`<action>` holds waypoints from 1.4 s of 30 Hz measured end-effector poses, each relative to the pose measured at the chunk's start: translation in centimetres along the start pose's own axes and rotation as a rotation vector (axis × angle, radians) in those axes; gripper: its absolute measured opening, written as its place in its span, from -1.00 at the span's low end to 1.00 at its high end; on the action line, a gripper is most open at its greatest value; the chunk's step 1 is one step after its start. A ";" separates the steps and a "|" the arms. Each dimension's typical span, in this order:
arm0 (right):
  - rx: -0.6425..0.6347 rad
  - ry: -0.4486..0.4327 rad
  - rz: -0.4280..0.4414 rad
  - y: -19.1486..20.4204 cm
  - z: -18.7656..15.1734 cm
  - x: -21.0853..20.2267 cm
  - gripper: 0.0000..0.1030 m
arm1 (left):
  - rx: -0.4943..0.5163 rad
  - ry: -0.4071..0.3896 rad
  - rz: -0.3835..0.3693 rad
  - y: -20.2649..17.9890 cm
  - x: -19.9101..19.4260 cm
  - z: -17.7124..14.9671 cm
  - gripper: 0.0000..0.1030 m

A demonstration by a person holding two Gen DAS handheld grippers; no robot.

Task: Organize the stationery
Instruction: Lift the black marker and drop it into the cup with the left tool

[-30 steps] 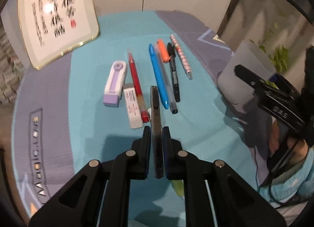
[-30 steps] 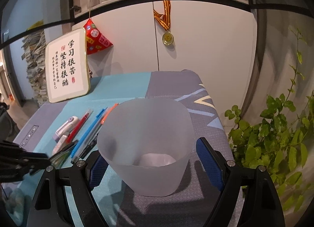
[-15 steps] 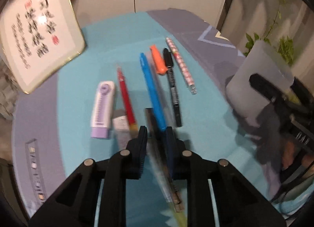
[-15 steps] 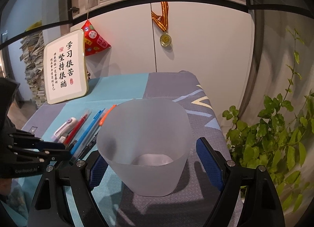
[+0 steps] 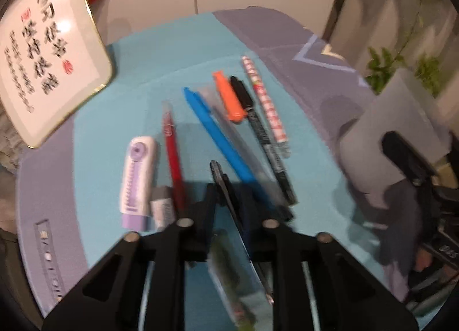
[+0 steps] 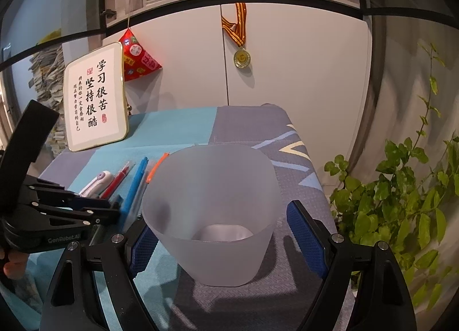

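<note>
Ruler, dark and thin, is clamped in your left gripper, long axis toward 12 o'clock. Cup waits at 2 o'clock, your right gripper clamped around it.

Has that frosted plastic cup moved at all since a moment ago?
No. The frosted cup sits at the same spot on the grey patterned mat, between the right gripper jaws as before.
</note>
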State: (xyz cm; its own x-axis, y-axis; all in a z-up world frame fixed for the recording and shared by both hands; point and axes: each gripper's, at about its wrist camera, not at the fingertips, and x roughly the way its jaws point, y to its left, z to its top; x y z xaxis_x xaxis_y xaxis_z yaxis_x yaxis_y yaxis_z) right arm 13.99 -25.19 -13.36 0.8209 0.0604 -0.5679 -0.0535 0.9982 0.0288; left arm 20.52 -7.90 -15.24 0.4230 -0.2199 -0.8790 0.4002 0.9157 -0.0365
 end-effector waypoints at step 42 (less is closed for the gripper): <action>-0.128 -0.024 0.003 1.4 -0.3 -0.8 0.37 | 0.017 -0.358 -0.045 -1.5 -12.6 -1.6 -0.85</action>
State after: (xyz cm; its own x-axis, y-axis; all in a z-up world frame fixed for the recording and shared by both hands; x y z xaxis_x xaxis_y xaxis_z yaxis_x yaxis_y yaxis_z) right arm 13.11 -23.83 -13.08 0.8340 0.0653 -0.5479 -0.1270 0.9890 -0.0754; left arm 13.26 -5.92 -4.90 0.6615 -0.3664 -0.6544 0.4368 0.8975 -0.0610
